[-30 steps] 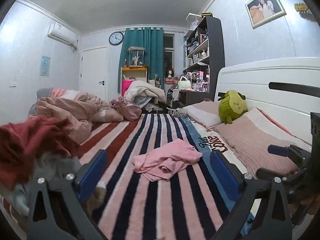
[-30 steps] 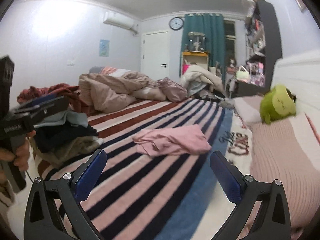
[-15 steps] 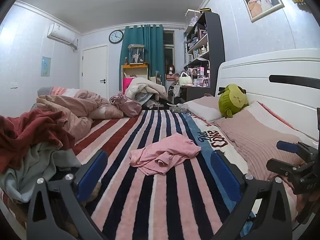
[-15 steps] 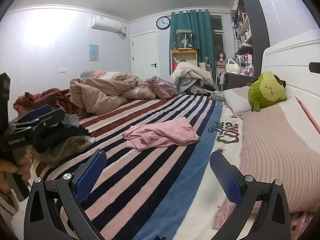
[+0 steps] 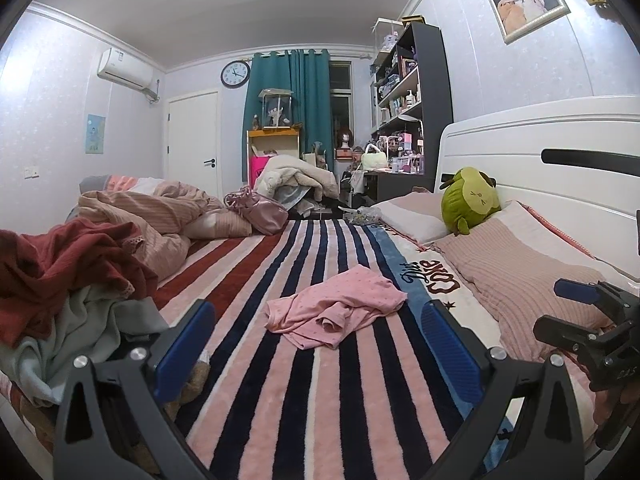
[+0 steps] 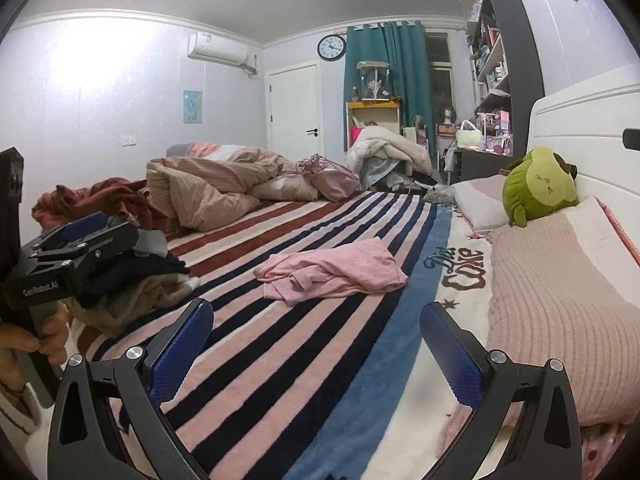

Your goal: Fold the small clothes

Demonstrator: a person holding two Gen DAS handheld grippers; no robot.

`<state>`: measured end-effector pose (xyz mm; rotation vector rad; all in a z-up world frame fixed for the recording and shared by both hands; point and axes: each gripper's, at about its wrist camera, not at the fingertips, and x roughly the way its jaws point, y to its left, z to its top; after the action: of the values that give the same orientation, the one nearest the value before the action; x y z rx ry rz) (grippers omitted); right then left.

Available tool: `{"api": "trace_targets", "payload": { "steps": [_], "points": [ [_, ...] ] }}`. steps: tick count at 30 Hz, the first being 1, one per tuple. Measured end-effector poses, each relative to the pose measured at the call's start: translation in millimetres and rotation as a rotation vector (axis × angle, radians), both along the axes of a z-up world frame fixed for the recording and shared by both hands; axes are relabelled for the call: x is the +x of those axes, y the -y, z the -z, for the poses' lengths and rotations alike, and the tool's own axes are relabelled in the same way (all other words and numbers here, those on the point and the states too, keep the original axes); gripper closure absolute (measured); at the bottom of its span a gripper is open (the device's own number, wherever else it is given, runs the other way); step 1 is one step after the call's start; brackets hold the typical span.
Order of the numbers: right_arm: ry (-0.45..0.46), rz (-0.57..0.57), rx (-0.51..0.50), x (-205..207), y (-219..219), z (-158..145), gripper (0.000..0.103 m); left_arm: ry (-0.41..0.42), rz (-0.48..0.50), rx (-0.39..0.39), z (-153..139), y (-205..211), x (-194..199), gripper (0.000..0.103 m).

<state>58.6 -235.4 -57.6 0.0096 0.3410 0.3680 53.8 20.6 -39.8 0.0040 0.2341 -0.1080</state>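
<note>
A small pink dotted garment (image 5: 340,308) lies crumpled in the middle of the striped bedspread (image 5: 320,400); the right wrist view also shows this pink garment (image 6: 332,272). My left gripper (image 5: 318,344) hovers just short of it, open and empty. My right gripper (image 6: 316,344) is also open and empty, a little back from the garment's near edge. Each view catches the other tool at its side: the right gripper (image 5: 588,312) over the pillow, and the left gripper (image 6: 76,236), held by a hand (image 6: 24,344).
A heap of red, grey and dark clothes (image 5: 60,288) sits at the left bed edge. A rumpled beige quilt (image 5: 160,216) and a pink bag (image 5: 260,212) lie farther back. Pillows (image 5: 520,276), a green plush toy (image 5: 468,200) and the white headboard (image 5: 540,152) line the right.
Both cameras have pulled back and tilted up slightly; the pink garment now sits a bit farther ahead. The garment has not moved, and both grippers have stayed open.
</note>
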Motion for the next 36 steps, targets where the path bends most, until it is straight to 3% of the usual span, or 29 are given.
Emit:
{"api": "trace_targets", "payload": {
  "steps": [36],
  "points": [
    [-0.001,0.001,0.0,0.6,-2.2,0.7,0.0,-0.005,-0.006,0.014,1.5,-2.5,-1.2,0.001]
  ]
}}
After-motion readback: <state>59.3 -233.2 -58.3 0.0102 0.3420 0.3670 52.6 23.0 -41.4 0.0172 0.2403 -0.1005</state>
